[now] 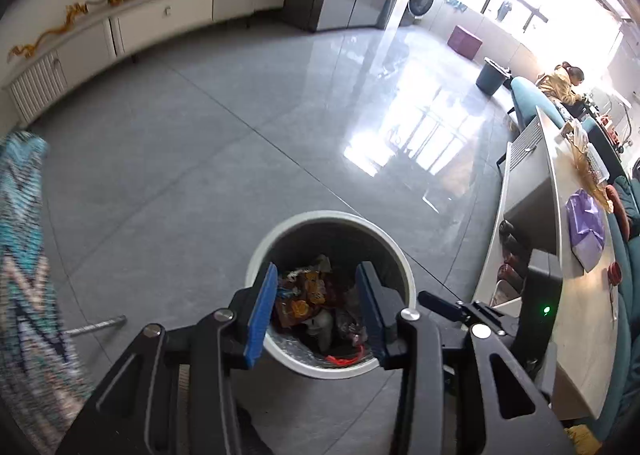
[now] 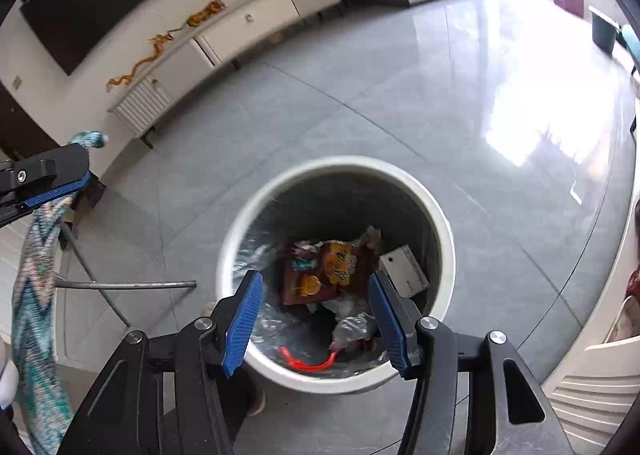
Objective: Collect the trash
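White round trash bin (image 2: 442, 223) on grey tiled floor (image 2: 360, 95), lined with clear plastic, holding an orange snack wrapper (image 2: 320, 271), a white cardboard box (image 2: 404, 269) and a red loop (image 2: 308, 363). Left gripper (image 1: 316, 311) and right gripper (image 2: 316, 319) both above the rim, blue pads (image 2: 244, 319) apart, nothing between. Zigzag-patterned cloth (image 2: 32, 295) hanging at left.

Both looking steeply down from close above, along blue-padded fingers, into the white-rimmed trash bin (image 1: 404, 275) (image 2: 444, 231) on grey tile; shared besides: the white low cabinet (image 1: 160, 15) (image 2: 256, 19), farther off
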A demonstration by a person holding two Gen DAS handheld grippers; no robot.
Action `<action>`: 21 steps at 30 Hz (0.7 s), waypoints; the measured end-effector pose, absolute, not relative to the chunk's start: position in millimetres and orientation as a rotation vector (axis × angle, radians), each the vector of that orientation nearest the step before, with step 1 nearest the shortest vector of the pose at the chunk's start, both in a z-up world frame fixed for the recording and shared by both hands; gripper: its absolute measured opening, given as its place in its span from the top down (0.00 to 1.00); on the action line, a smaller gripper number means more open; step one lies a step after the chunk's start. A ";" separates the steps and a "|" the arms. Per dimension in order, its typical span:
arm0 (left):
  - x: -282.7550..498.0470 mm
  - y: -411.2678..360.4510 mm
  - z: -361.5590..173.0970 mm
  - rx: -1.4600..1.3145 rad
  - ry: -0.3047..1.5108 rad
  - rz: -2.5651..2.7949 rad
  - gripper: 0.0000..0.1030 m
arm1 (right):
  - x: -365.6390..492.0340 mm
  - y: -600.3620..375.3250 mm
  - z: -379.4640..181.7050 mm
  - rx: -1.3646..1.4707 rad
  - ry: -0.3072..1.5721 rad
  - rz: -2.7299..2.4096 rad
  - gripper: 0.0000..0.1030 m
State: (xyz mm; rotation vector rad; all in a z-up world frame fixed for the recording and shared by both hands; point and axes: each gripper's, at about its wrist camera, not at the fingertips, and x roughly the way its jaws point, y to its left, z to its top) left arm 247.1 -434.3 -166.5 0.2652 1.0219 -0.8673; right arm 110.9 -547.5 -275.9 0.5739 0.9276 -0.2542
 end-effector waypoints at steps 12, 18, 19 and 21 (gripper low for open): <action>194.7 -311.5 -71.6 0.317 0.708 -0.728 0.62 | 90.0 -475.4 -155.1 0.421 0.733 -0.208 0.33; 159.0 -241.4 -45.0 0.329 0.598 -0.619 0.62 | 80.3 -414.9 -108.1 0.325 0.656 -0.159 0.23; 152.5 -229.0 -41.0 0.329 0.584 -0.599 0.62 | 79.3 -405.5 -103.1 0.311 0.646 -0.152 0.22; 143.0 -207.8 -33.5 0.327 0.561 -0.564 0.62 | 76.1 -384.9 -91.8 0.286 0.627 -0.132 0.20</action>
